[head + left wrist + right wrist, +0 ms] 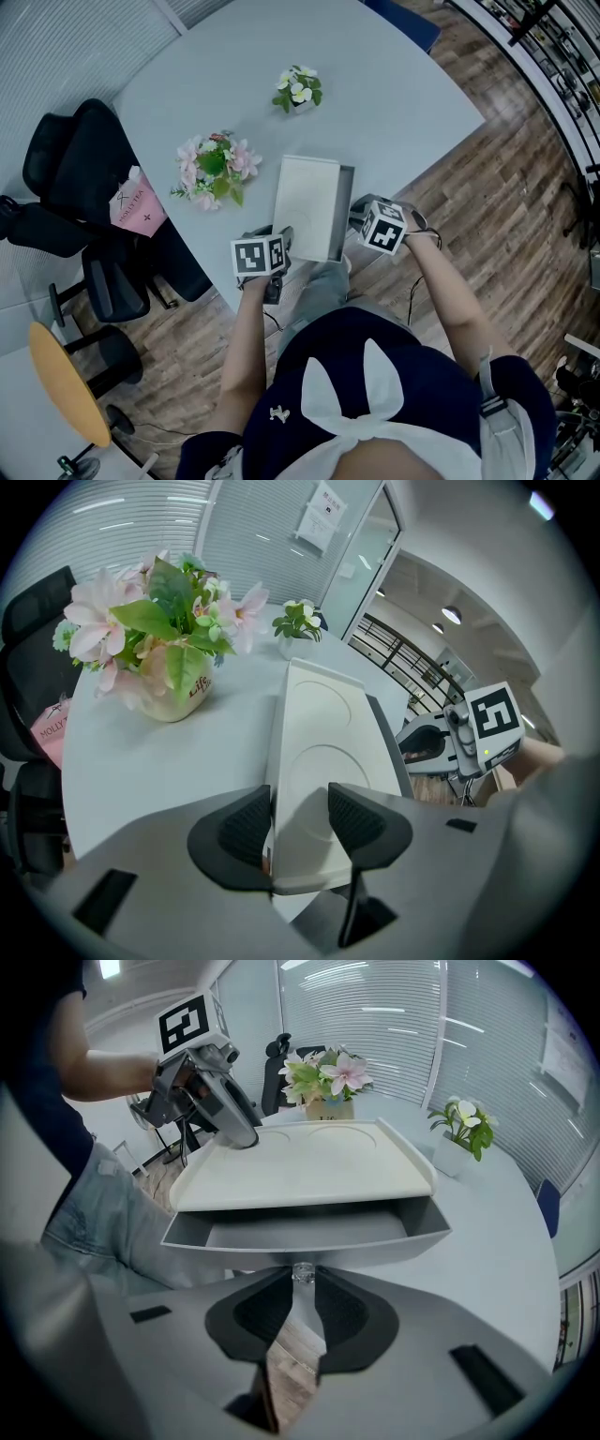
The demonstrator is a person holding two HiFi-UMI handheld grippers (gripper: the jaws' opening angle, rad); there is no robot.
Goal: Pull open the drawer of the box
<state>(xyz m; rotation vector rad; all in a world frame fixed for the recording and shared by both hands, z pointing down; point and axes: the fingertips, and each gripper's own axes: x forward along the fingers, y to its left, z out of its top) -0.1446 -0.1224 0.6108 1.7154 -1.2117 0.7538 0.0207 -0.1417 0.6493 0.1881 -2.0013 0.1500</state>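
here, the flat white rectangular box, smooth and matte with two shallow circles pressed into its lid, lies near the person's edge of the pale grey-blue table. its thin-walled grey drawer stands partly out from under the lid on the right side, and what shows of its inside is bare grey floor and walls. a small clear knob sits in the middle of the drawer front.

the right gripper points level at that front, its ribbed black pads closed on the knob. the left gripper reaches in from the opposite side, tilted, and clamps the near corner of the box, one pad lying on the lid and the other against the side. both bare forearms stretch forward from a dark top with a white bow.

beyond the box, a rounded cream ceramic pot holds pink and white flowers with broad green leaves. farther back, well apart, a small white pot holds a leafy plant with white blossoms. a black office chair left of the table carries a pink bag. the floor is of wood-grain planks.
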